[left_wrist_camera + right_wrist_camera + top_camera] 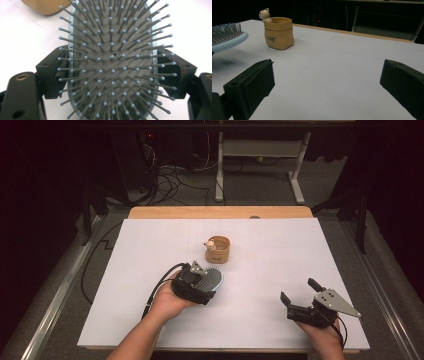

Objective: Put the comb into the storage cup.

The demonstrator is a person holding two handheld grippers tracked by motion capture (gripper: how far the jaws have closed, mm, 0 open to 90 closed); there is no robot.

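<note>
Left gripper [200, 287] holds a hairbrush [213, 279]; right gripper [301, 296] idle with jaws wide

Hairbrush: pale blue oval head, grey pad, bristles up; the left jaws clamp its two long edges, pads pressing the rim in the left gripper view, brush [112, 60] between them. In the high view it sits just left of tabletop [150, 250] centre, head pointing toward 1 o'clock. From the right gripper view the brush head [227, 37] is off the surface, a soft shadow beneath it. Tan pot [218, 250] with a small figure [210, 243] on its rim stands at 12 o'clock of the brush, near but apart. Right gripper rests at 4 o'clock on the tabletop, well apart from brush and pot, nothing between its jaws; white surface shows through the gap
</note>
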